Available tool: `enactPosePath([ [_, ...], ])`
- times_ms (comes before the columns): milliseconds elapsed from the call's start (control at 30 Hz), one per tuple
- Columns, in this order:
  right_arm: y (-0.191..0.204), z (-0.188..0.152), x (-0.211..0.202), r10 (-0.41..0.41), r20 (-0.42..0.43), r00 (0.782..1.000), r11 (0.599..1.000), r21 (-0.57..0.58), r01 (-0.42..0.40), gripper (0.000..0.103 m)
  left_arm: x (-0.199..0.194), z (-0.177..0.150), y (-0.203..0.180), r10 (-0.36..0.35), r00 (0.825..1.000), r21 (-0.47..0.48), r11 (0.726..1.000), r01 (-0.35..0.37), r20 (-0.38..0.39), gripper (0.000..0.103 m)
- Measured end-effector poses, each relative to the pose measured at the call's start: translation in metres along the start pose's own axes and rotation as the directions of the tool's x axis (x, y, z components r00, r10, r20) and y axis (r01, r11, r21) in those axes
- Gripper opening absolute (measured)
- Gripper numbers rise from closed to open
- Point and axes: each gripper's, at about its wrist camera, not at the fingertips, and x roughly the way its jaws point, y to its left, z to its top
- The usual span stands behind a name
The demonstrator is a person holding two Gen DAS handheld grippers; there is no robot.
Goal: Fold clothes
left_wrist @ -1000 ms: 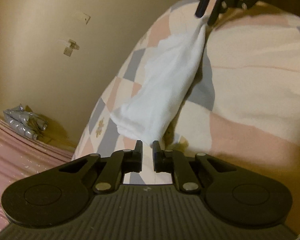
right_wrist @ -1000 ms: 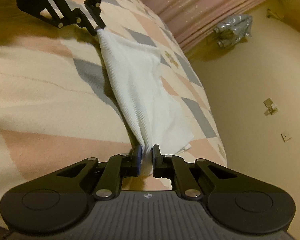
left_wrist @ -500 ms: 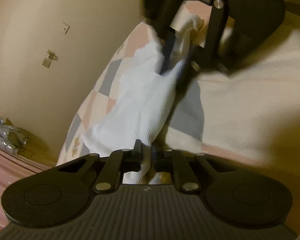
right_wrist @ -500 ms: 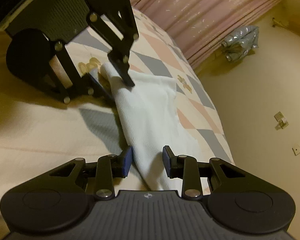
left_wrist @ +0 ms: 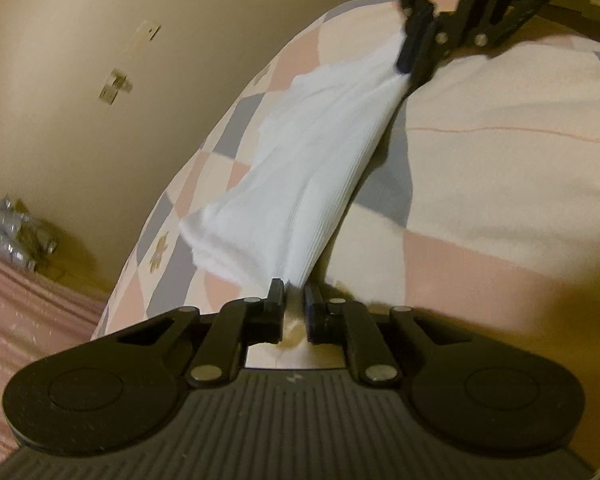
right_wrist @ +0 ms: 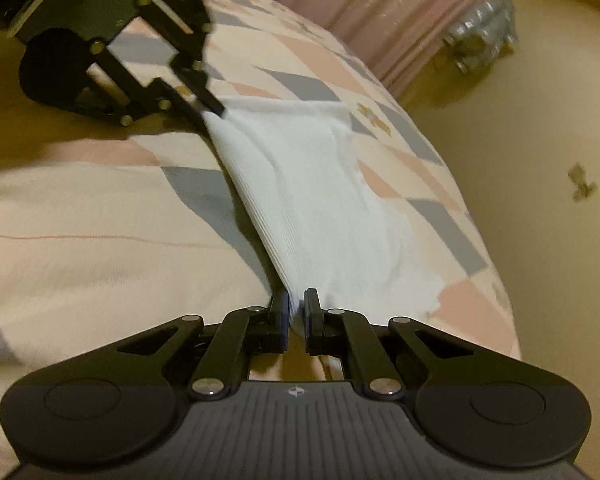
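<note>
- left wrist view: left gripper (left_wrist: 294, 295) is clamped on one end of the white garment (left_wrist: 312, 168).
- right gripper (right_wrist: 296, 306) pinches its opposite end.
- garment hangs stretched between them, near the patchwork quilt's (right_wrist: 100, 208) edge.

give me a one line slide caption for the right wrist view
Both tools, right tool near and left tool far, pinch opposite ends of a white garment stretched above a patchwork bedspread.

A home bedroom, judging by the bed (left_wrist: 480, 184) under a patchwork quilt of pink, grey and cream ahead of the hand-held gripper. Pink pleated curtain (right_wrist: 352, 4) beyond it, beige wall (left_wrist: 80, 80) with small fittings alongside.
</note>
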Motion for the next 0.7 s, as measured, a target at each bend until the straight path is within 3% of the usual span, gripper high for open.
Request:
enactPosePath([
  [133, -0.006, -0.010, -0.012, 0.004, -0.009, 1.000, 0.995, 0.102, -0.003, 0.006, -0.017, -0.006, 0.005, 0.023, 0.999, -0.086, 0.996, -0.026, -0.042, 0.010],
  [267, -0.012, -0.020, -0.024, 0.008, -0.018, 1.000, 0.979, 0.203, -0.004, 0.005, -0.038, -0.010, 0.009, 0.019, 0.998, -0.239, 0.970, -0.034, -0.066, 0.013],
  [333, -0.015, -0.025, -0.030, 0.010, -0.022, 1.000, 0.967, 0.253, -0.004, 0.006, -0.048, -0.009, 0.010, 0.018, 0.998, -0.340, 0.940, -0.039, -0.063, 0.023],
  [400, -0.018, -0.029, -0.042, -0.006, -0.004, 1.000, 0.939, 0.343, 0.007, 0.009, -0.057, -0.005, 0.009, 0.009, 0.999, -0.453, 0.891, -0.028, -0.044, 0.042],
  [433, -0.020, -0.030, -0.047, -0.013, 0.009, 1.000, 0.920, 0.391, 0.008, 0.012, -0.060, -0.004, 0.009, 0.006, 0.999, -0.502, 0.864, -0.022, -0.035, 0.044],
  [533, -0.024, -0.035, -0.061, -0.031, 0.058, 0.998, 0.841, 0.540, -0.005, 0.012, -0.058, 0.008, 0.006, 0.000, 1.000, -0.547, 0.837, -0.010, -0.018, 0.044],
  [600, -0.023, -0.034, -0.062, -0.026, 0.079, 0.997, 0.819, 0.573, -0.024, 0.012, -0.054, 0.017, 0.009, 0.005, 1.000, -0.549, 0.836, -0.002, 0.004, 0.044],
  [700, -0.026, -0.027, -0.057, -0.037, 0.101, 0.994, 0.824, 0.565, -0.026, 0.012, -0.041, 0.025, 0.019, -0.005, 0.999, -0.572, 0.820, 0.023, 0.034, 0.045],
])
